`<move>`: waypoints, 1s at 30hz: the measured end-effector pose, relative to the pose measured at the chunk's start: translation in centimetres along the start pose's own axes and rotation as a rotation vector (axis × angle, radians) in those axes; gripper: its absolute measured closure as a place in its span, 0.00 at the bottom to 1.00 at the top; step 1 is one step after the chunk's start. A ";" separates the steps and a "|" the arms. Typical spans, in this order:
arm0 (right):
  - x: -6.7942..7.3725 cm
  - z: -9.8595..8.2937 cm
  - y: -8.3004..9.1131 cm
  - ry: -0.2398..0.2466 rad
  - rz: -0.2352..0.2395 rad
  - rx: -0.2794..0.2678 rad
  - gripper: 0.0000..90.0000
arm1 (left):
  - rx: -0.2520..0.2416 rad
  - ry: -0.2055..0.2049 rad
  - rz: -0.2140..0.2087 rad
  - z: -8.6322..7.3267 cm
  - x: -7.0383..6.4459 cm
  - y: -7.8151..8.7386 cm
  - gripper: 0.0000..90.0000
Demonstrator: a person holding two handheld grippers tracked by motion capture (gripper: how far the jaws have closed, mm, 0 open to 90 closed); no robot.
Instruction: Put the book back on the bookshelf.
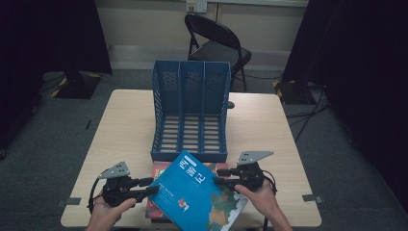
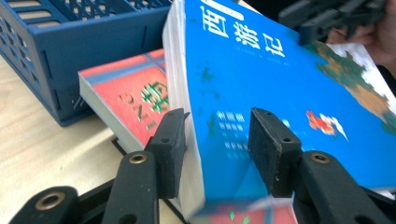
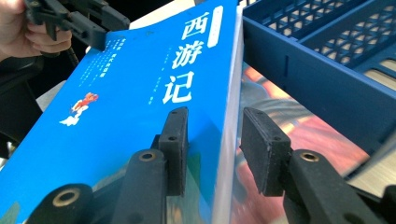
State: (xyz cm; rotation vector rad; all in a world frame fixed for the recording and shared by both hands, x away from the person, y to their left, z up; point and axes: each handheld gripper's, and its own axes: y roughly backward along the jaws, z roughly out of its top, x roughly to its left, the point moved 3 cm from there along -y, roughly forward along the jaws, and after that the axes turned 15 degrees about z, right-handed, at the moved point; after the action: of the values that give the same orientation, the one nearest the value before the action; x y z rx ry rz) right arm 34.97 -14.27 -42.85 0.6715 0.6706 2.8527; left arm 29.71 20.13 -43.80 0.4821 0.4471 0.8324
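At the near edge of the bench (image 1: 120, 120), a blue book (image 1: 197, 192) is lifted at a tilt between the two grippers. On its left edge the left gripper (image 1: 146, 186) has its jaws set either side of the book's thickness, one pad against the page block and one on the cover; in the left gripper view the pads sit close on the book (image 2: 261, 93), though whether they press firmly I cannot tell. On the opposite edge the right gripper (image 1: 222, 176) straddles the book the same way, its jaws spread about the edge (image 3: 140, 93) with a slight gap visible at the outer pad. Under the blue book lies a red book (image 1: 161, 169) flat on the bench, touching the front of the blue file rack (image 1: 190, 115). Farther back, beyond the bench, stands a black folding chair (image 1: 216, 41) on the grey floor.
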 end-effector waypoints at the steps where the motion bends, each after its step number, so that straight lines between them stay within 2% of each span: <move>1: 0.0 0.1 -0.2 0.000 0.005 -0.001 0.72 | -0.003 -0.006 0.002 -0.3 -0.1 0.4 0.62; 3: 0.0 0.2 -0.5 0.007 0.005 0.006 0.73 | -0.005 -0.011 0.001 -0.5 0.0 0.7 0.62; 5: 0.0 0.3 -0.6 0.008 0.008 0.006 0.74 | -0.015 0.014 -0.003 -1.2 0.1 1.4 0.62; 7: -0.1 0.1 -0.7 -0.012 0.011 -0.004 0.74 | 0.020 -0.018 0.059 -2.9 0.2 2.0 0.62; 8: -0.1 0.1 -0.7 -0.012 0.011 -0.004 0.74 | 0.020 -0.018 0.059 -2.9 0.2 2.0 0.63; 10: -0.2 0.0 -0.7 -0.019 0.018 -0.016 0.74 | 0.039 0.012 0.047 -3.7 0.2 1.8 0.63; 14: 0.1 0.1 -0.7 -0.005 0.005 -0.002 0.75 | 0.066 -0.016 0.034 -3.5 0.0 1.2 0.62; 16: 0.1 0.1 -0.7 -0.005 0.005 -0.003 0.75 | 0.069 0.008 0.020 -3.6 0.1 1.2 0.62; 19: 0.0 -0.1 -0.6 -0.020 0.011 -0.007 0.75 | 0.063 -0.001 0.038 -3.5 0.1 1.1 0.62; 23: 0.4 -0.4 -0.3 -0.018 -0.001 -0.005 0.74 | 0.062 0.008 0.036 -3.2 0.4 0.7 0.62; 26: 0.6 -0.7 -0.1 -0.029 -0.003 -0.008 0.74 | 0.053 -0.013 0.054 -2.6 0.9 0.2 0.61; 27: 0.8 -1.1 0.2 -0.044 -0.006 -0.025 0.74 | 0.054 0.008 0.053 -2.3 1.2 -0.3 0.62; 30: 1.2 -1.5 0.5 -0.054 -0.010 -0.040 0.74 | 0.044 0.024 0.066 -1.9 1.6 -0.8 0.61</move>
State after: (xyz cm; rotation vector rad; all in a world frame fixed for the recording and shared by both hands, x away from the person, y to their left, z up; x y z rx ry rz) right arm 33.16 -15.02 -43.39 0.7335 0.6051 2.8197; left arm 30.03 21.34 -46.09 0.5299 0.4744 0.8945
